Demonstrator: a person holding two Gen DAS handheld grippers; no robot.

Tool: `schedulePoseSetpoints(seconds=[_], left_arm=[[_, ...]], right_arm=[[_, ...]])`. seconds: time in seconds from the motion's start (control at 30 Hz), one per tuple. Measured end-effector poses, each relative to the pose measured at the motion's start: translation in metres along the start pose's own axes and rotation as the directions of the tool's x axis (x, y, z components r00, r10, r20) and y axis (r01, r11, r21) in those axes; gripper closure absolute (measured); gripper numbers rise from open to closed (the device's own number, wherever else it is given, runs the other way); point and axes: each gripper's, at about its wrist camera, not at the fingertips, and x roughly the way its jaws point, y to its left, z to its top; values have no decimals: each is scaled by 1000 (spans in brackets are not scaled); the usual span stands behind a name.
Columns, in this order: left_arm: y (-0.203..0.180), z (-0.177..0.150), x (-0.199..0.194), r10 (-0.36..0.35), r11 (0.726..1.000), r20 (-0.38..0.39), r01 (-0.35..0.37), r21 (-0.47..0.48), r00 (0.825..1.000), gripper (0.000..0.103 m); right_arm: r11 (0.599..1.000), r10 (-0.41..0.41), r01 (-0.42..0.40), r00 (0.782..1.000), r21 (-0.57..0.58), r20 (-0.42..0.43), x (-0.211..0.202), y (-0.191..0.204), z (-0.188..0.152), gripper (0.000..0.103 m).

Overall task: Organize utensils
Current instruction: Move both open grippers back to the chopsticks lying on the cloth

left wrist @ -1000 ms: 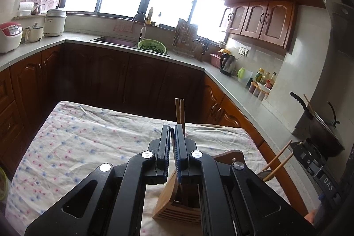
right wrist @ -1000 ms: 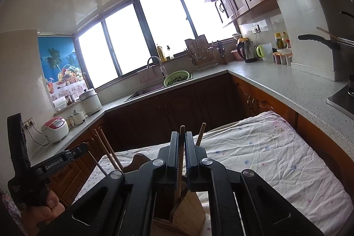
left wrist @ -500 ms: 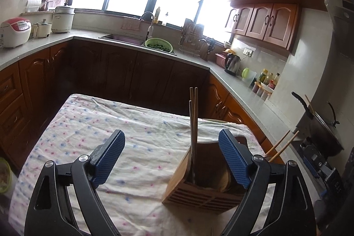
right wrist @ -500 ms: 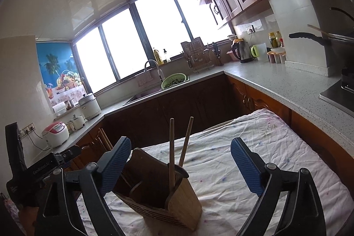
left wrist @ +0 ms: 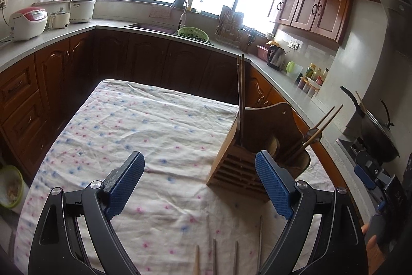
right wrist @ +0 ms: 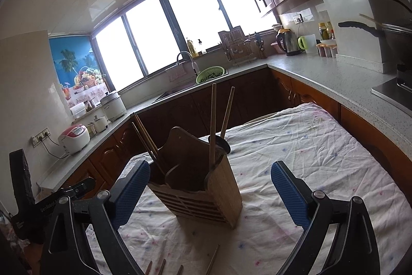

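Chopsticks (left wrist: pixel 241 92) stand in a wooden utensil holder (left wrist: pixel 239 166) that sits toward the right end of a table covered with a wrinkled white cloth (left wrist: pixel 144 125) dotted in pink and blue. One pair rises nearly upright from the holder's left compartment. Another pair (left wrist: pixel 319 128) leans outward from its dark round cup on the right. More loose sticks (left wrist: pixel 215 257) lie flat on the cloth at the near edge, close to both grippers.

Around the table runs a kitchen of brown wooden cabinets under a grey countertop (left wrist: pixel 283 84), with a bright window behind the sink. A green colander (left wrist: pixel 193 32) sits beside the sink, a rice cooker (left wrist: pixel 27 22) on the left counter, and a kettle (left wrist: pixel 276 57) on the right.

The left gripper (left wrist: pixel 199 183) hangs over the cloth, its blue-padded jaws spread wide with nothing between them; the right pad sits in front of the holder's lower corner. The right gripper (right wrist: pixel 211 193) is likewise wide apart and empty, the holder seen between its pads but untouched.
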Motion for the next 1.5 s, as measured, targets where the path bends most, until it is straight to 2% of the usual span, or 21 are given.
schedulePoseSetpoints(seconds=[0.3, 0.8, 1.17, 1.5], left_arm=[[9, -38, -33, 24, 1000, -51, -23, 9, 998, 13], [22, -86, -70, 70, 998, -76, -69, 15, 995, 13], [23, -126, -71, 100, 994, -132, -94, 53, 986, 13], [21, -133, -61, 99, 994, -178, -89, 62, 979, 13]], right_arm=[[1000, 16, -17, 998, -7, -53, -24, 8, -26, 6], [999, 30, -31, 993, -11, -114, -55, 14, -66, 6], [999, 9, -14, 985, -30, -170, -58, 8, -100, 3], [1000, 6, -10, 981, -20, -193, -55, 4, -107, 3]])
